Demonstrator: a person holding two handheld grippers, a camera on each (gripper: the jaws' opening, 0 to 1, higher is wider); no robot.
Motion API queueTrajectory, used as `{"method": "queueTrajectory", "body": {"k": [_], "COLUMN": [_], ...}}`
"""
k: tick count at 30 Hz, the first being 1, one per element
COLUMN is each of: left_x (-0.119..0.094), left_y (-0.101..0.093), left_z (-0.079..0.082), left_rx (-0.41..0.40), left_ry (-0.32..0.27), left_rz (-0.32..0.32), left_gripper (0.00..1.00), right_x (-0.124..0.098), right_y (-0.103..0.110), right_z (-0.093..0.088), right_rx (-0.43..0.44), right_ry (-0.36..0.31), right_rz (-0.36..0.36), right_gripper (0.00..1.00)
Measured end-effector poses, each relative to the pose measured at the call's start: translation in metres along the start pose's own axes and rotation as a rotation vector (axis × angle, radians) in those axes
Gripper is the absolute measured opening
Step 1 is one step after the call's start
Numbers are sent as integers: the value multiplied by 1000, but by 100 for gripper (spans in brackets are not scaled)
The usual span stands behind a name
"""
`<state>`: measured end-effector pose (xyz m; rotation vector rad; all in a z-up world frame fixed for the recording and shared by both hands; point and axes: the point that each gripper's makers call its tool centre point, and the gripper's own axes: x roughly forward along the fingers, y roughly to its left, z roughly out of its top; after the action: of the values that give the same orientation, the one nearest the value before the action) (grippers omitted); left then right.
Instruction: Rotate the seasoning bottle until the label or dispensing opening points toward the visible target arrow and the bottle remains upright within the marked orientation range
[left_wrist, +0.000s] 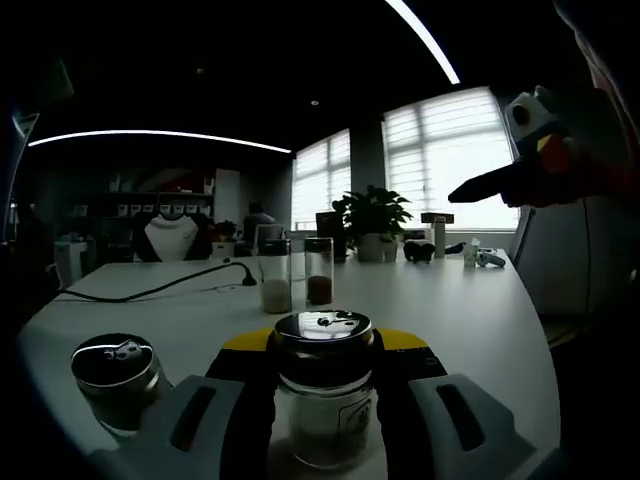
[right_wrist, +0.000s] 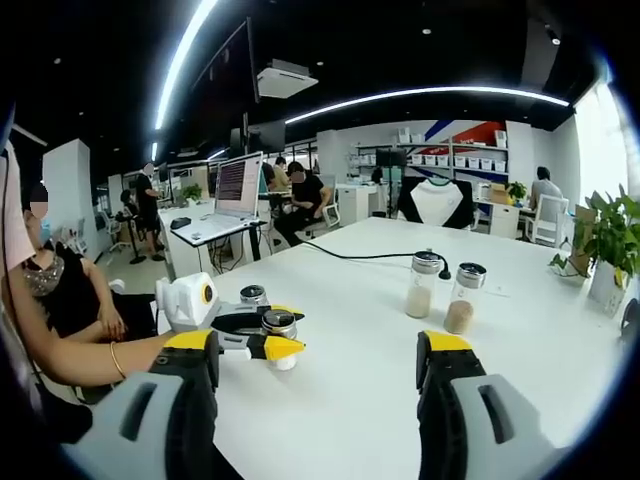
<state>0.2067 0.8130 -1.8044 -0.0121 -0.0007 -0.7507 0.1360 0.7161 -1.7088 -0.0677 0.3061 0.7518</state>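
A glass seasoning bottle (left_wrist: 322, 400) with a shiny dark lid stands upright on the white table (left_wrist: 450, 310); pale powder lies at its bottom. My left gripper (left_wrist: 325, 345) is shut on it, its yellow-tipped jaws pressing on either side just below the lid. The right gripper view shows this left gripper (right_wrist: 262, 332) from the side, clamped around the same bottle (right_wrist: 281, 330). My right gripper (right_wrist: 320, 350) is held off the table with its jaws wide open and nothing between them. It appears at the upper right of the left gripper view as the right gripper (left_wrist: 500, 182).
A second lidded bottle (left_wrist: 118, 378) stands just left of the held one. Two taller shakers (left_wrist: 275, 278) (left_wrist: 320, 272) stand mid-table, one pale-filled, one brown-filled. A black cable (left_wrist: 160, 290) crosses the table. A potted plant (left_wrist: 372, 222) sits at the far edge. A seated person (right_wrist: 60, 300) is close by.
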Motion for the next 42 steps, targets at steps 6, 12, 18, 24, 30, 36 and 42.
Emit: {"method": "queueTrajectory", "body": {"k": [6, 12, 18, 24, 30, 36, 42], "left_x": [-1, -3, -5, -3, 1, 1, -5], "left_y": [2, 3, 3, 3, 1, -3, -4], "left_z": [-4, -4, -6, -6, 14, 28, 51], "left_rx": [6, -9, -17, -50, -18, 32, 82], "left_ry": [0, 3, 24, 38, 14, 59, 30], "left_rz": [7, 28, 25, 38, 43, 43, 72], "left_gripper": [39, 39, 40, 41, 49, 57, 81], "right_x": [1, 3, 5, 6, 6, 6, 2], "right_y": [3, 4, 5, 6, 5, 6, 3], "right_z": [-3, -5, -7, -7, -7, -7, -8], "right_rx": [8, 14, 15, 19, 28, 29, 46], "right_ry": [5, 7, 11, 11, 9, 4, -6], "right_rz": [10, 14, 24, 26, 32, 34, 30], "right_gripper": [81, 81, 81, 81, 81, 81, 81]}}
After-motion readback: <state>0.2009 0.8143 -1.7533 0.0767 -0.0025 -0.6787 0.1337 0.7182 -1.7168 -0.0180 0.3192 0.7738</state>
